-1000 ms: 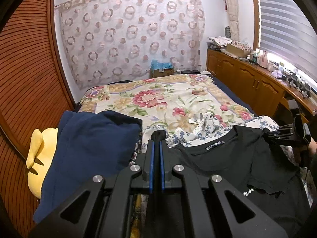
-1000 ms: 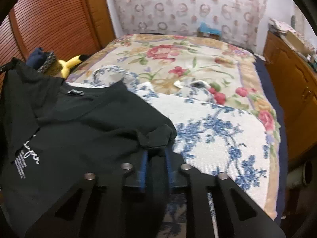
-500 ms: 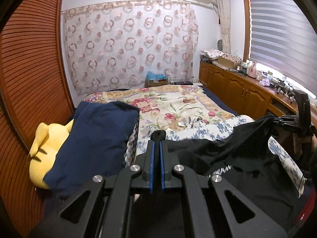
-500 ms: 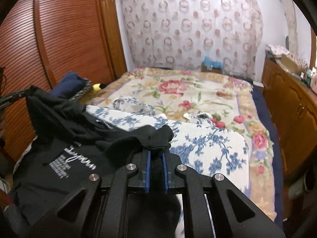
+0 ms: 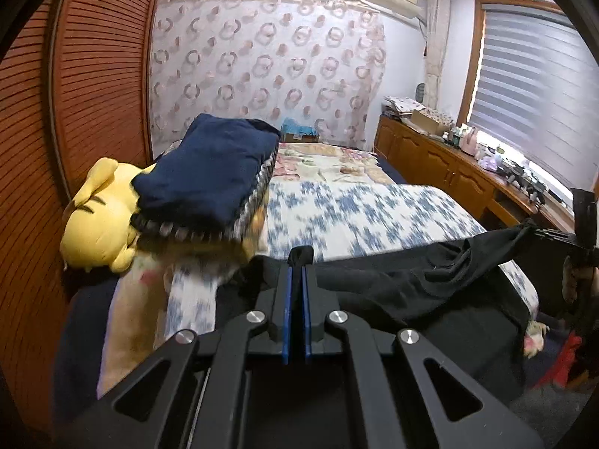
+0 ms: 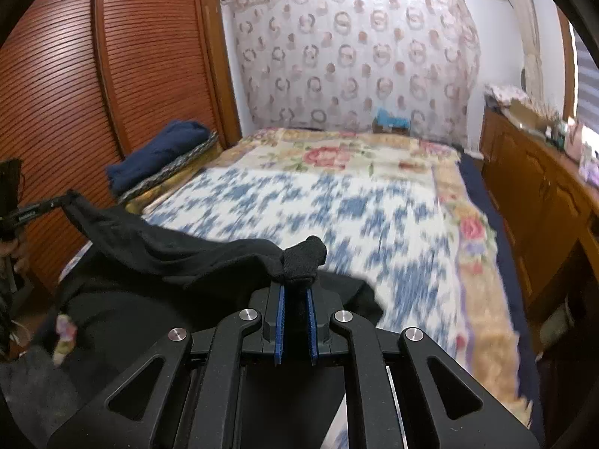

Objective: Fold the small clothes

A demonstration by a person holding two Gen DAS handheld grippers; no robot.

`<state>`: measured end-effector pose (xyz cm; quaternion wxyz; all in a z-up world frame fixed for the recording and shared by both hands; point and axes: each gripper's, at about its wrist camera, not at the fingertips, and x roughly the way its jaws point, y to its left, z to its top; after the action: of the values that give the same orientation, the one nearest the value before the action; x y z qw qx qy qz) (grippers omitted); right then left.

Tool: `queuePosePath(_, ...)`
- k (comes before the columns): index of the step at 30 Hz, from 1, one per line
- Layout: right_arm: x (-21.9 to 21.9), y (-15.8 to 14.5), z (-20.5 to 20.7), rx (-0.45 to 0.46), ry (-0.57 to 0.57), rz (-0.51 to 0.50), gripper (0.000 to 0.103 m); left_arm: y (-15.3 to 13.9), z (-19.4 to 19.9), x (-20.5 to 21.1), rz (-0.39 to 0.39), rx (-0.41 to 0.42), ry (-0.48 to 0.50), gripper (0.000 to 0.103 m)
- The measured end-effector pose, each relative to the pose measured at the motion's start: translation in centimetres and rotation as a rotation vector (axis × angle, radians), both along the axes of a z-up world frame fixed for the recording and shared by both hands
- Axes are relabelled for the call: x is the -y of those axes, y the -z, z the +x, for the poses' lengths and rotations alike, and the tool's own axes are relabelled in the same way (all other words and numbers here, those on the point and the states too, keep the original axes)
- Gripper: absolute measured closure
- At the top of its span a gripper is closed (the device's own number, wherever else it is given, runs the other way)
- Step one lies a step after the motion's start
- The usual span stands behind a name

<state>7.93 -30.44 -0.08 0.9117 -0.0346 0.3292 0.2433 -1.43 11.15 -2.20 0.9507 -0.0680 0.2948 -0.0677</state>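
Note:
A black T-shirt (image 5: 430, 284) hangs stretched between both grippers above the near end of the bed. My left gripper (image 5: 295, 262) is shut on one bunched corner of it, with a nub of cloth sticking out past the blue pads. My right gripper (image 6: 297, 284) is shut on the other corner, a thick fold (image 6: 303, 258) pinched between its pads. In the left wrist view the right gripper (image 5: 539, 230) shows at the far right edge. In the right wrist view the left gripper (image 6: 56, 202) shows at the far left, with the black T-shirt (image 6: 168, 262) sagging between them.
A blue-and-white floral garment (image 5: 355, 213) lies spread on the flowered bedspread (image 6: 329, 149). A folded navy pile (image 5: 213, 172) sits on a yellow plush toy (image 5: 97, 224) at the left edge. Slatted wooden doors (image 6: 75, 93) stand left, a wooden cabinet (image 5: 441, 164) right.
Both grippers have pulled back toward the foot of the bed and lifted the black T-shirt off the floral garment. It now hangs taut between them instead of lying flat.

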Motion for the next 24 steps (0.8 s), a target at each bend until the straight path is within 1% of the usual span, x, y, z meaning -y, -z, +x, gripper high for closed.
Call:
queuePosePath(1,-0.1,0.4,-1.3,-0.021,-0.004,-0.015,0.096,0.3,-1.0,0.0,-0.005,-0.011,-0.003,0.101)
queuePosePath(4,-0.3,1.1,-3.5,-0.046,-0.015,-0.046,0.096,0.7,-3.2,-0.3,0.003,-0.021,-0.014,0.101)
queuePosePath(8,-0.3,1.1,-5.8,-0.064,-0.033,-0.067,0.096,0.7,-4.9,-1.6,-0.008,-0.03,-0.046,0.101)
queuePosePath(12,0.1,0.6,-7.9,-0.072,-0.053,-0.082,0.096,0.7,-5.7,-2.4,0.008,-0.036,-0.059,0.101)
queuePosePath(15,0.2,1.4,-8.3,-0.114,-0.063,-0.076,0.095,1.4,-5.1,-2.5,0.015,-0.064,-0.052,0.1)
queuePosePath(17,0.1,2.1,-8.5,-0.129,-0.06,-0.082,0.095,1.8,-4.9,-2.2,0.04,-0.071,-0.057,0.1)
queuePosePath(19,0.1,2.6,-8.4,-0.138,-0.056,-0.082,0.089,1.7,-5.0,-2.1,0.042,-0.067,-0.054,0.1)
queuePosePath(20,0.1,2.5,-8.4,-0.137,-0.049,-0.088,0.088,1.6,-5.0,-2.1,0.038,-0.064,-0.051,0.1)
queuePosePath(22,0.2,2.3,-8.3,-0.13,-0.041,-0.096,0.084,1.3,-5.0,-2.0,0.038,-0.052,-0.048,0.093)
queuePosePath(23,0.3,2.0,-8.3,-0.123,-0.038,-0.095,0.083,1.2,-4.9,-1.9,0.038,-0.044,-0.049,0.092)
queuePosePath(24,0.4,1.7,-8.3,-0.114,-0.036,-0.093,0.079,1.2,-4.8,-1.9,0.035,-0.043,-0.046,0.09)
